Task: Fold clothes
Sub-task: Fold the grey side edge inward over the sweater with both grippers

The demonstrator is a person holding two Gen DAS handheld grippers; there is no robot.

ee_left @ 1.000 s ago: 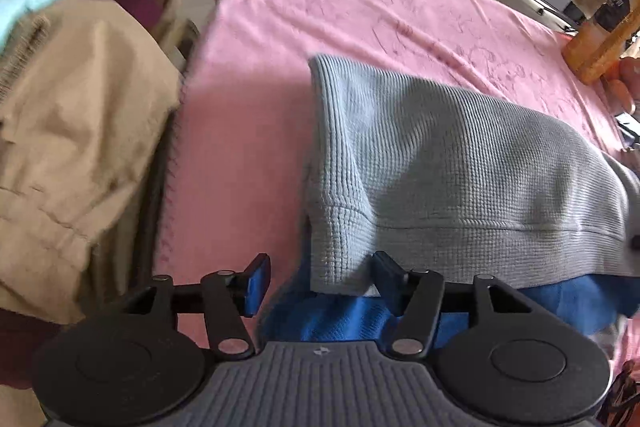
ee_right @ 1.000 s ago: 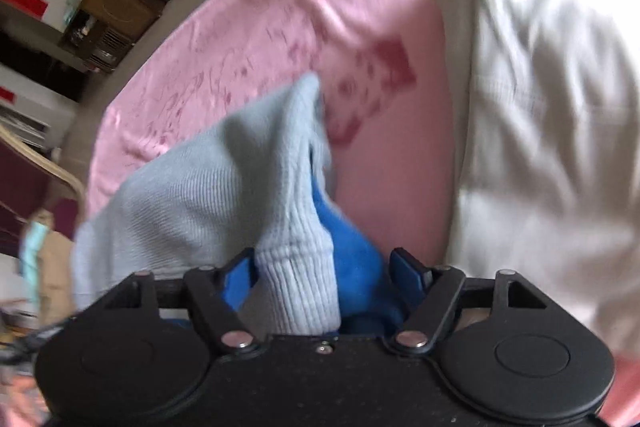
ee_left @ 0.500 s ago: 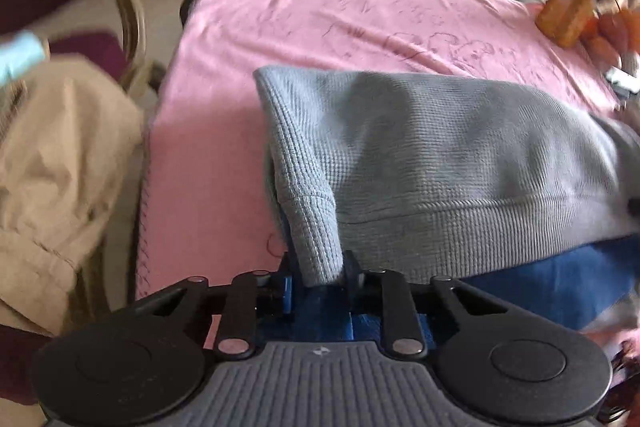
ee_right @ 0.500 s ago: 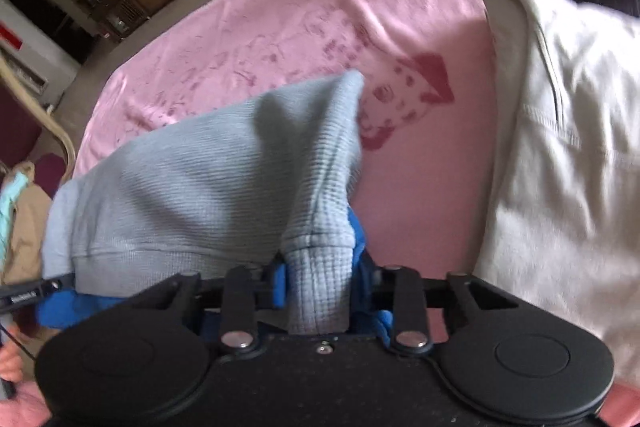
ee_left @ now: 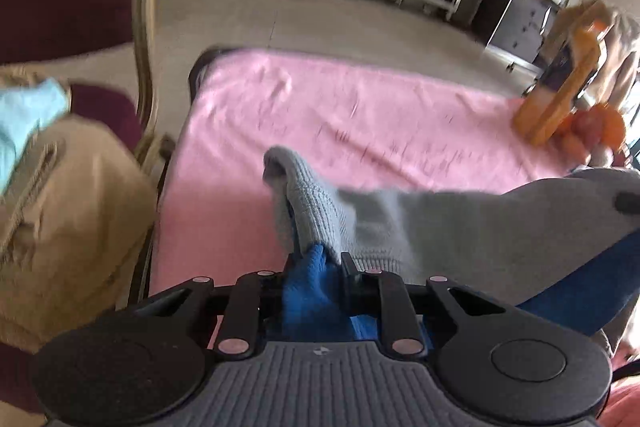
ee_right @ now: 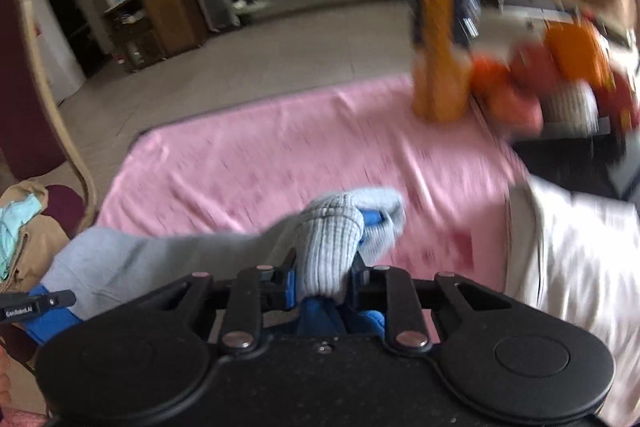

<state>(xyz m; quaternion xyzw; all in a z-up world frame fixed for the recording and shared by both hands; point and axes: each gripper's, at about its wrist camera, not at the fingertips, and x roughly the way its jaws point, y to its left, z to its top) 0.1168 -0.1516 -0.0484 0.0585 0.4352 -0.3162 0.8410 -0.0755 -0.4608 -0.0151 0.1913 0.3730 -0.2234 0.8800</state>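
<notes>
Two grippers are clamped on the same garment from my end. My left gripper (ee_left: 316, 269) has just been closing, and its jaws now pinch the grey-and-blue sweater (ee_left: 460, 223) at one ribbed corner, with blue fabric bunched between the pads. My right gripper (ee_right: 325, 277) has likewise just been closing, and it grips the other ribbed corner, the grey knit folded over the blue lining where the pads bite.

Between the two grips the sweater hangs stretched like a slack band, raised off the pink cloth (ee_left: 360, 115) that covers the table — I can see the cloth's pink surface open beyond the knit in both views. In the left wrist view the far end of the garment runs off to the right edge, where a dark piece of the other tool shows against the grey.

On the pink cloth to the right lies a cream garment (ee_right: 568, 267), flat and apart from the sweater. At the far right corner stands an orange bottle (ee_right: 440, 39) beside a blurred heap of orange and red items — too smeared for me to name. To the left, off the table, a tan garment (ee_left: 68, 219) with a pale blue piece on top sits on a maroon chair (ee_right: 24, 99) with a light wooden frame.
</notes>
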